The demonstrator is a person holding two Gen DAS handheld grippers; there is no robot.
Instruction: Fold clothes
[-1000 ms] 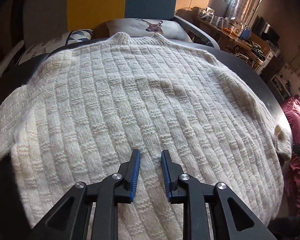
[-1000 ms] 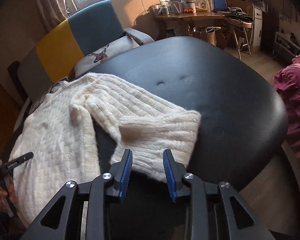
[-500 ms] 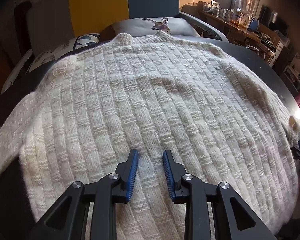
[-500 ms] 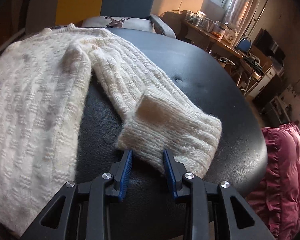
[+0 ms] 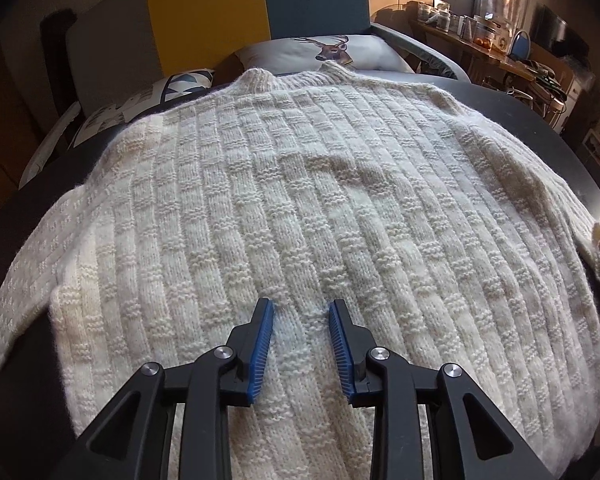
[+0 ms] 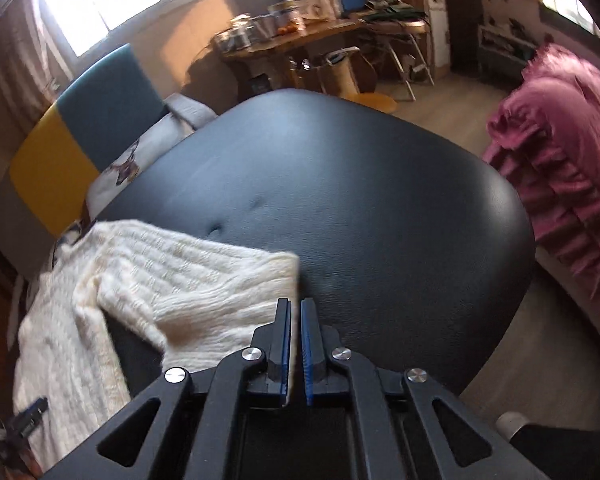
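Now the right claw (image 6: 295, 304) pinches the sleeve cuff (image 6: 236, 312) of the cream sweater (image 5: 300, 208). Meanwhile the left claw (image 5: 301, 307) hovers spread wide over its lower body on the black worktop (image 6: 360, 200).

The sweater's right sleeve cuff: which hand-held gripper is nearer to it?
Right. The right hand-held gripper is shut on the sleeve cuff, at its edge. The left hand-held gripper hovers open over the sweater body near the hem, apart from that cuff.

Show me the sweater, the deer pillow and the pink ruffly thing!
sweater (image 5: 300, 200), left wrist view, middle of its body.
deer pillow (image 5: 332, 50), left wrist view, the deer print.
pink ruffly thing (image 6: 560, 152), right wrist view, its ruffles.
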